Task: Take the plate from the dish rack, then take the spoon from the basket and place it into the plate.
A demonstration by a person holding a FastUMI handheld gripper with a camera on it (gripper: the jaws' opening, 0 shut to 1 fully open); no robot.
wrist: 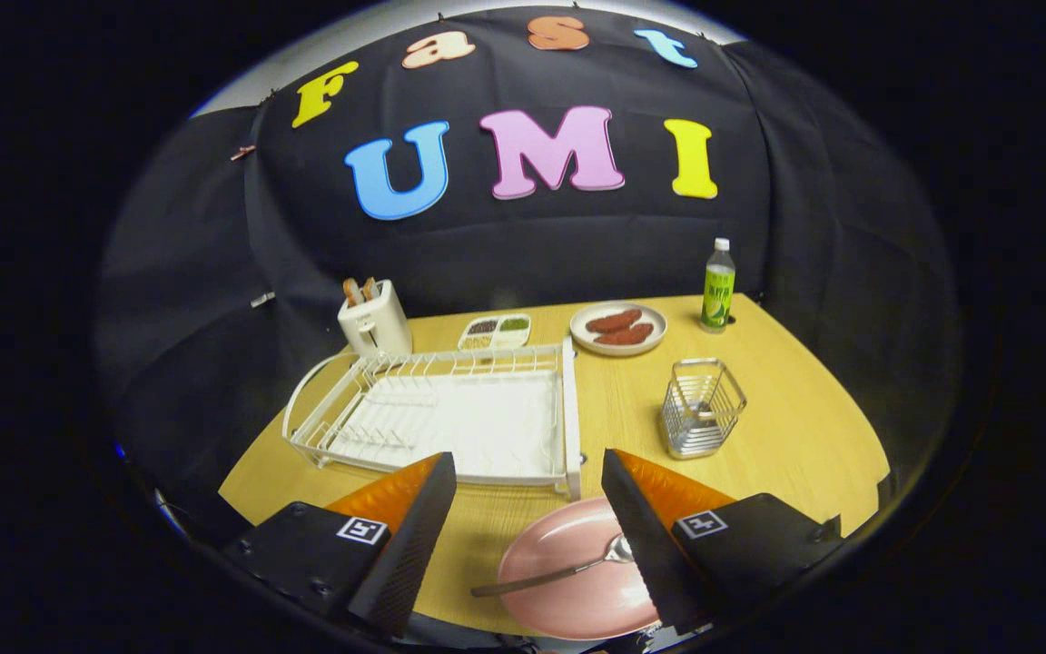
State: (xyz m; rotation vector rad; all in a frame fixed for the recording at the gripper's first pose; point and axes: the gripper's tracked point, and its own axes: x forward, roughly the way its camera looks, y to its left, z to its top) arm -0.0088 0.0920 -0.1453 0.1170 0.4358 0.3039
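- Now the spoon (568, 570) lies on the pink plate (577, 590), with its bowl toward the right finger and its handle running out past the plate's left rim, so the long axis goes almost straight across between the two fingers.
- The gripper (529, 472) has its fingers spread wide and they hold nothing; the right one covers a part of the plate's right side.
- The plate rests flat on the wooden worktop (795, 436), just before the white dish rack (450, 413).
- The wire basket (703, 407) stands upright to the right of the rack, beyond the right finger.
- Further back are a toaster (375, 320), a small divided tray (495, 331), a plate with brown food (618, 328) and a green bottle (717, 286).
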